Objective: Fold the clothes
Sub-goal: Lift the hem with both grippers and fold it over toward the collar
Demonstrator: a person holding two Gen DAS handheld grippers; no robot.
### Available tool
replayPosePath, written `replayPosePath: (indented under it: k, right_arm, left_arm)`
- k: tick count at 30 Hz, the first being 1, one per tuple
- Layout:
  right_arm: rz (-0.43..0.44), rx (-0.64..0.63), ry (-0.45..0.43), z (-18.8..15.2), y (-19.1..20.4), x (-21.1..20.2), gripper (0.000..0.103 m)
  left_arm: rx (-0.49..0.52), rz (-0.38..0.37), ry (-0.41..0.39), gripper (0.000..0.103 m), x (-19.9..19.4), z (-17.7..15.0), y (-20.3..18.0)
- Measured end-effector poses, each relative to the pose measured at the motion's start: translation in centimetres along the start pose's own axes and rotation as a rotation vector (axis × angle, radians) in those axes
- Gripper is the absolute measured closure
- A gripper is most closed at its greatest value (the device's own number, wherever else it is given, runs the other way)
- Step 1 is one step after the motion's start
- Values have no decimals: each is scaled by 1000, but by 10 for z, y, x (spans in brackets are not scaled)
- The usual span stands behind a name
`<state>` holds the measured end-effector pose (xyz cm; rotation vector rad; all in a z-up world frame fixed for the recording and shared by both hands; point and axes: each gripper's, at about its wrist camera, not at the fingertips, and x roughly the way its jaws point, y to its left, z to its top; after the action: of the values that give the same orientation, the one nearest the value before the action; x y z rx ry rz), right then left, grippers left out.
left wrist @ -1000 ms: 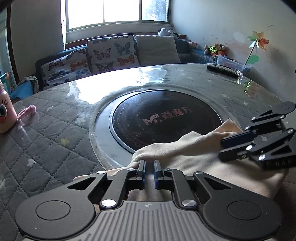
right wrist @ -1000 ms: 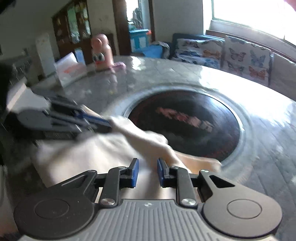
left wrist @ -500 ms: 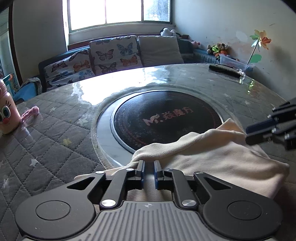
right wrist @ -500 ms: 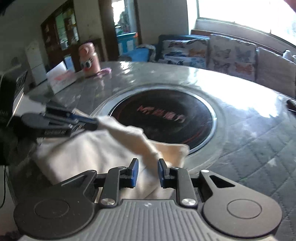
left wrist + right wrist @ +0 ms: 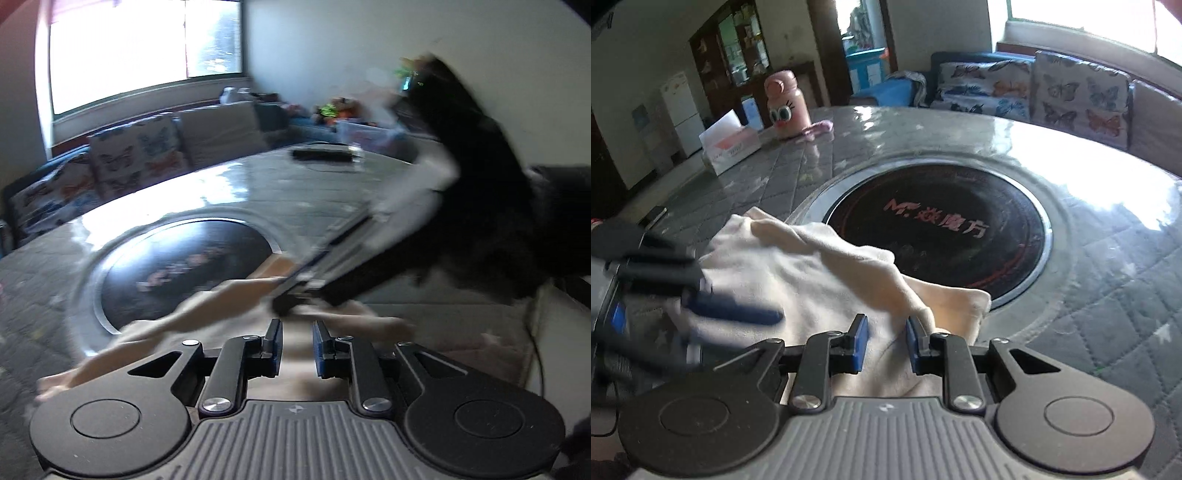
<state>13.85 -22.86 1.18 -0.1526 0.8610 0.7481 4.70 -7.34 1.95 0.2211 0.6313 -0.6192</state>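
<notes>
Black tool (image 5: 882, 341) — blue pads (image 5: 858, 343), silver screws, ribbed grey body (both alike) — dark fuzzy sleeve (image 5: 491, 206).

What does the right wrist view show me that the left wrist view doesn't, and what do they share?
Only the right wrist view: the pink bottle, the tissue box and the cabinet behind them. Only the left wrist view: the dark remote-like bar at the far rim and toys by the wall. Both: the cream garment, the black round hob, the butterfly cushions, and the other gripper over the cloth.
</notes>
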Motion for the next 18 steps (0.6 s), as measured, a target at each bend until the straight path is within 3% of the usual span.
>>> replayPosePath:
  k: [8,13,18]
  right_arm:
    - [19,12,12,1,-7,6,81]
    - [14,41,-32,-2,-9,-9,81]
    - [-22,46,-69,-21,-10,-46,81]
  left_arm:
    - [41,-123,2,85,14,-7,-27]
    - [25,-100,-23,84,4,-9,-23]
    - [-49,-8,-61,84,-24,-16,8]
